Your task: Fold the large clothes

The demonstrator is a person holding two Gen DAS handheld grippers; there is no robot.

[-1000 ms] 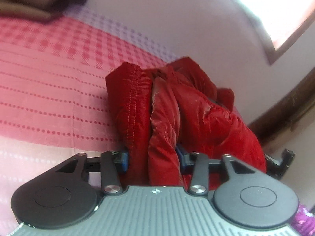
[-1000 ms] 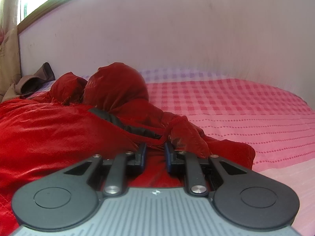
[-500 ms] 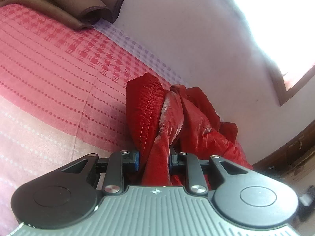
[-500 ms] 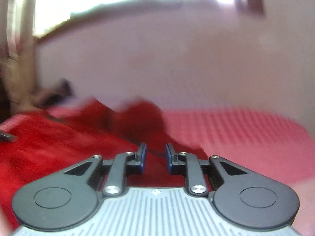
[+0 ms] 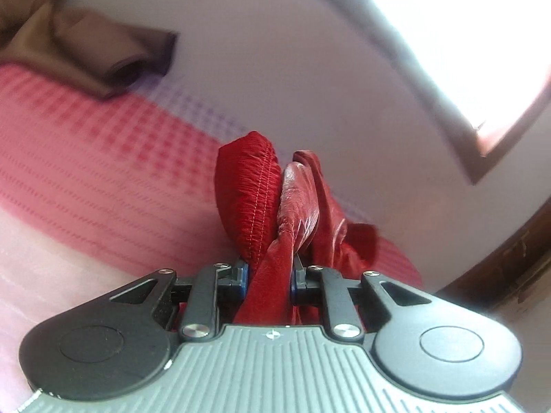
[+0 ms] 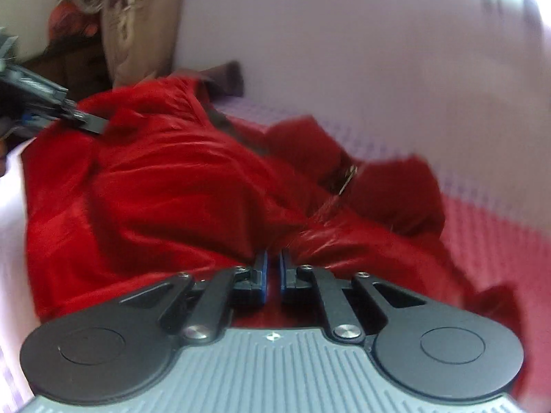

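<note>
Pointing slightly downward over the pink checked bedspread point(image 5: 103, 172), the left gripper point(image 5: 268, 275) was closing its fingers on a bunched fold of the shiny red padded jacket point(image 5: 265, 199). The right gripper point(image 6: 272, 272), tilted lower, had its fingers together on the jacket's cloth, which lay spread across the bed.

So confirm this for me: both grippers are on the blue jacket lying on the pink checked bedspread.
Wrong colour: the jacket is red, as both wrist views show. The left gripper pinches a fold of it and the right gripper is at its edge, on the pink checked bedspread.
</note>
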